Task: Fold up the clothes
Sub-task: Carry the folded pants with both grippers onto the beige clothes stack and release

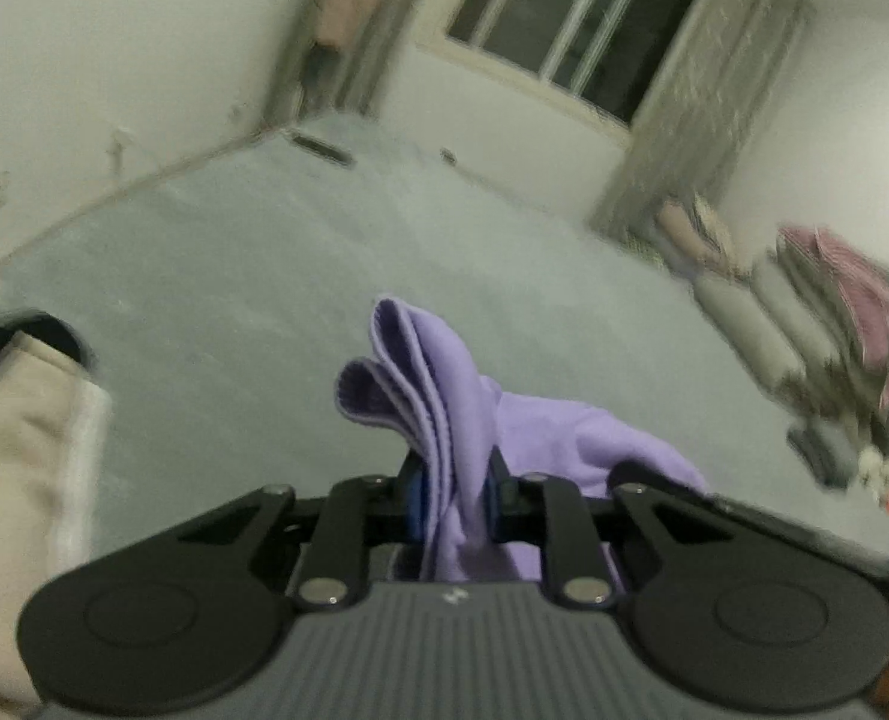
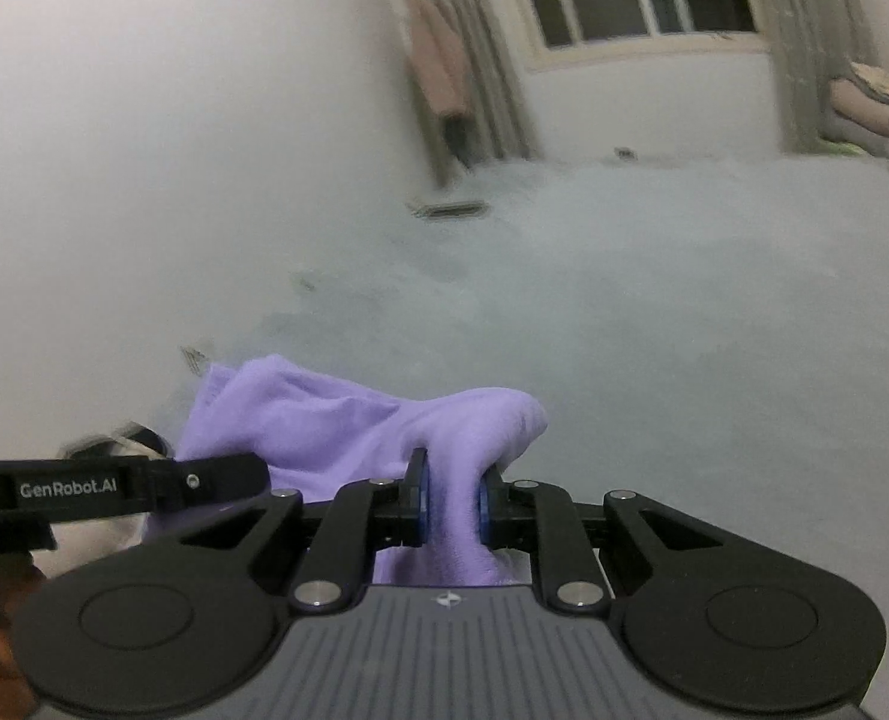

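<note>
The purple garment (image 1: 444, 396) is lifted above the grey bed (image 1: 264, 276), pinched by both tools. The left gripper (image 1: 453, 501) has its jaws clamped on a bunch with hemmed edges standing up; the right gripper (image 2: 451, 504) has its jaws clamped on another bunch, the cloth sagging between the two. Both views are blurred, so the garment's outline cannot be told. To do this hold well, I judge the grips should stay firm and level, drawing apart until the sag flattens, keeping clear of the cream clothes (image 1: 18, 438) at the left.
</note>
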Motion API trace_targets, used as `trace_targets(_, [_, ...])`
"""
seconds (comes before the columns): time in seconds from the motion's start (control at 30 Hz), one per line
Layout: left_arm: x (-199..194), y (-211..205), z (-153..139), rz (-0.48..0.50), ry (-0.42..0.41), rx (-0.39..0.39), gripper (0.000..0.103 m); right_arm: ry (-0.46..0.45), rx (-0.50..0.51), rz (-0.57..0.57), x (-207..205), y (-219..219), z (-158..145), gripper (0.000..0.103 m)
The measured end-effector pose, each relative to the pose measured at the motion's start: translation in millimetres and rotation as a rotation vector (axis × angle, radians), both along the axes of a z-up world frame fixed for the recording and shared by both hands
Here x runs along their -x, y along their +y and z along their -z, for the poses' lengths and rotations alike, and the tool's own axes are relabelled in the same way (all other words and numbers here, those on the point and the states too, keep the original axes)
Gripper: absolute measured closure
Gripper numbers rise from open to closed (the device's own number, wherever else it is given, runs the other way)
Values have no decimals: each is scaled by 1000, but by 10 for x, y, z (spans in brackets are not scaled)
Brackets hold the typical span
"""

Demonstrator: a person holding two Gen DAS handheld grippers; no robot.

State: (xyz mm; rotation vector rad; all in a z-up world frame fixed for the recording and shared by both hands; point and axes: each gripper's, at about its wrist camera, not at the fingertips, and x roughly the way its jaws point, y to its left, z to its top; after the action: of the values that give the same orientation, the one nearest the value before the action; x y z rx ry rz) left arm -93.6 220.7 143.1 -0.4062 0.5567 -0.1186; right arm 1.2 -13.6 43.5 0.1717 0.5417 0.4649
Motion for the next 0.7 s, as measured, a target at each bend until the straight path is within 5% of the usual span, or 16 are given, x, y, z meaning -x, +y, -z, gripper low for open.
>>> trace_targets(0.3, [1062,1574,-537,-278,-107,58,86,-13,-231,-233,282,1306,-401,88])
trace_targets(0.47, [1024,2092,-43,-339,105,8,82,-39,-125,-252,370,1625,-274,88])
trace_targets(0.53, [1001,2214,196,-357,179,-15,58,-50,-82,-259,405,1752,-223,83])
trace_targets(0.63, [1150,2245,115,-368,140,-27,49,-65,-18,-270,458,1943,-146,58])
trace_targets(0.7, [1270,2215,-5,-385,100,-45,51,-76,24,-277,493,2070,-95,56])
